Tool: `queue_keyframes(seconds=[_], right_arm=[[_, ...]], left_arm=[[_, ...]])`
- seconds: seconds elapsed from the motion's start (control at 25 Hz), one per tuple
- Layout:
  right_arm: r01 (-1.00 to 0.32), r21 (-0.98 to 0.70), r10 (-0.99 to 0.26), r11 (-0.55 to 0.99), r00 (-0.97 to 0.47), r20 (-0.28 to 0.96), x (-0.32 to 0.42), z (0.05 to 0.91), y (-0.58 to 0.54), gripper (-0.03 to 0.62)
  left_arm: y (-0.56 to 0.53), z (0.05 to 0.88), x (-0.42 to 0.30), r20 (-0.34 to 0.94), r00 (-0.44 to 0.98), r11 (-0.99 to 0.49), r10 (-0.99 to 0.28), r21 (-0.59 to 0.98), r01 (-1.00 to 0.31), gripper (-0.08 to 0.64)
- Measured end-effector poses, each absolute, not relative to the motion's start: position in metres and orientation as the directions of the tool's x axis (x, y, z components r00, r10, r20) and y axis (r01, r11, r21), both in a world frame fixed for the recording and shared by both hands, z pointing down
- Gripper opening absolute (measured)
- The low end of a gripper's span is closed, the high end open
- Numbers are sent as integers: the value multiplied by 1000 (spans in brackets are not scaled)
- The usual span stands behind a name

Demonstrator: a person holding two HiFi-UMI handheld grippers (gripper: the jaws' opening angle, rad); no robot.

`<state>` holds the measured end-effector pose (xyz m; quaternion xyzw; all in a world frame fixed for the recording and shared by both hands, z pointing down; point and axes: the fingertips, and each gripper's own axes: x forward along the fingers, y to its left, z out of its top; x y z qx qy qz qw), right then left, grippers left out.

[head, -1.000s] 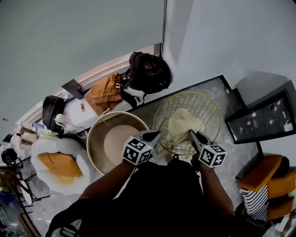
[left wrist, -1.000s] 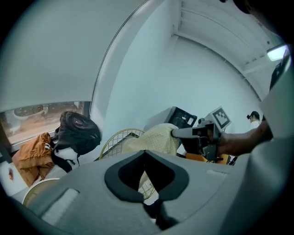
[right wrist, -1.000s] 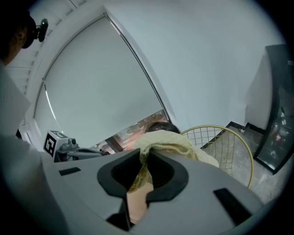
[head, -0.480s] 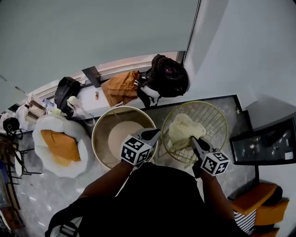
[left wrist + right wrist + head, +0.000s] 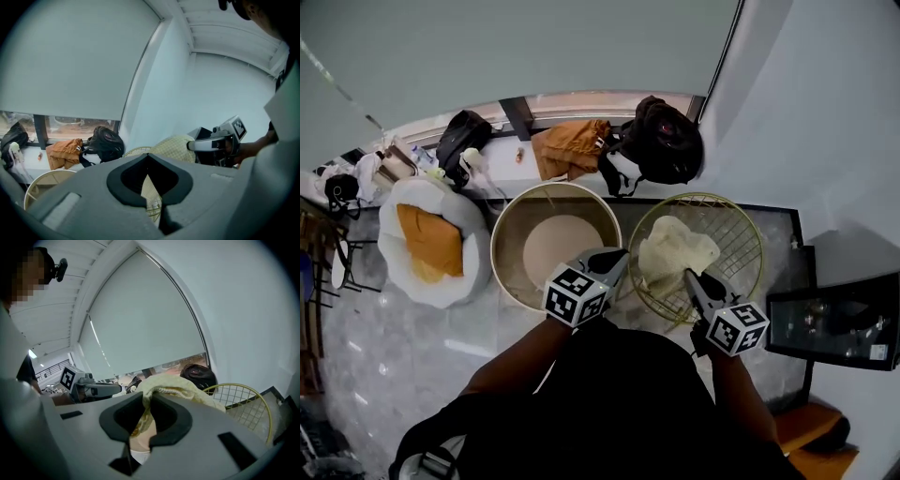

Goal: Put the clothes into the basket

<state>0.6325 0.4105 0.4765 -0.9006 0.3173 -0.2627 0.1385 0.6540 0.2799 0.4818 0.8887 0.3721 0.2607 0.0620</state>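
Note:
A pale yellow cloth (image 5: 673, 253) hangs over the gold wire basket (image 5: 741, 223), stretched between my two grippers. In the head view my left gripper (image 5: 617, 260) pinches the cloth's left edge and my right gripper (image 5: 688, 277) pinches its lower right edge. Seen from the left gripper view, the cloth (image 5: 151, 190) runs down through the narrow slit of the left gripper (image 5: 149, 158), and the right gripper (image 5: 193, 146) holds its far end. The right gripper view has the cloth (image 5: 161, 387) bunched over and between the jaws of the right gripper (image 5: 146, 398).
A round beige tub (image 5: 512, 246) stands left of the wire basket. Behind them on the sill lie an orange garment (image 5: 572, 148), a black backpack (image 5: 667, 139) and a black bag (image 5: 461, 141). A white round seat with an orange cushion (image 5: 431, 242) is at left, a dark glass cabinet (image 5: 836, 323) at right.
Both grippers have risen with the cloth still between them, and it hangs higher over the wire basket. The head view has swung, so the whole scene has shifted.

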Motion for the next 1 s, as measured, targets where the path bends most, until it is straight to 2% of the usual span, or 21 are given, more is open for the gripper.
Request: queue_keyframes(seconds=[0.6,1.0], right_arm=[[-688,-457,-824,-564,437,360,556,497,398,55],[-773,-499,-909,-392,242,340,520,496,335,55]], left_arm=[[273,496,541,455,746,-873,487,294,390,0],[213,485,481,479,827,-946,294,269,180,0]])
